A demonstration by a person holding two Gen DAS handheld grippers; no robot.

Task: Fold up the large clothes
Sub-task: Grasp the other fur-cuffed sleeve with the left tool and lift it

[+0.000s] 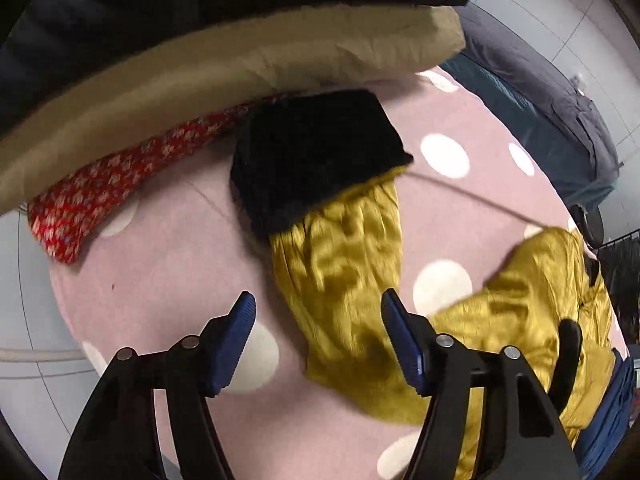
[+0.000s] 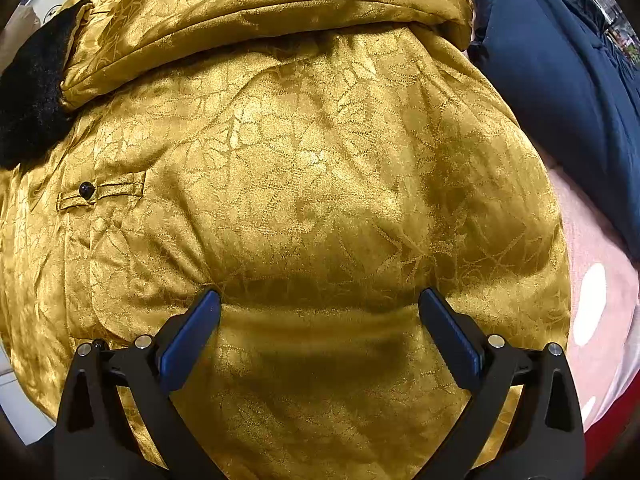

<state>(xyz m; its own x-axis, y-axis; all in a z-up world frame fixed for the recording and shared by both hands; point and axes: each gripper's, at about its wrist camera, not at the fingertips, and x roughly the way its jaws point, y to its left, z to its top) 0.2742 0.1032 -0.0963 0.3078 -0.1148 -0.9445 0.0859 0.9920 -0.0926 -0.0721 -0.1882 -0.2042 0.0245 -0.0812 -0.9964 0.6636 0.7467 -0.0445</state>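
Note:
A gold satin jacket [image 2: 320,184] with black fur cuffs lies on a pink polka-dot cover [image 1: 168,272]. In the left wrist view one gold sleeve [image 1: 344,272] with its black fur cuff [image 1: 316,156] stretches out flat. My left gripper [image 1: 316,320] is open and empty, just above the sleeve's near end. In the right wrist view the jacket body fills the frame, with a sleeve folded across its top and a fur cuff [image 2: 32,100] at the left. My right gripper [image 2: 320,312] is open, its fingertips [image 2: 200,320] low over the gold cloth, holding nothing.
A stack of folded clothes sits at the back in the left wrist view: a black one [image 1: 200,0], a tan one [image 1: 240,64], a red patterned one [image 1: 100,192]. A navy garment [image 2: 560,60] lies right of the jacket. Grey-blue clothes [image 1: 560,120] lie beyond the cover.

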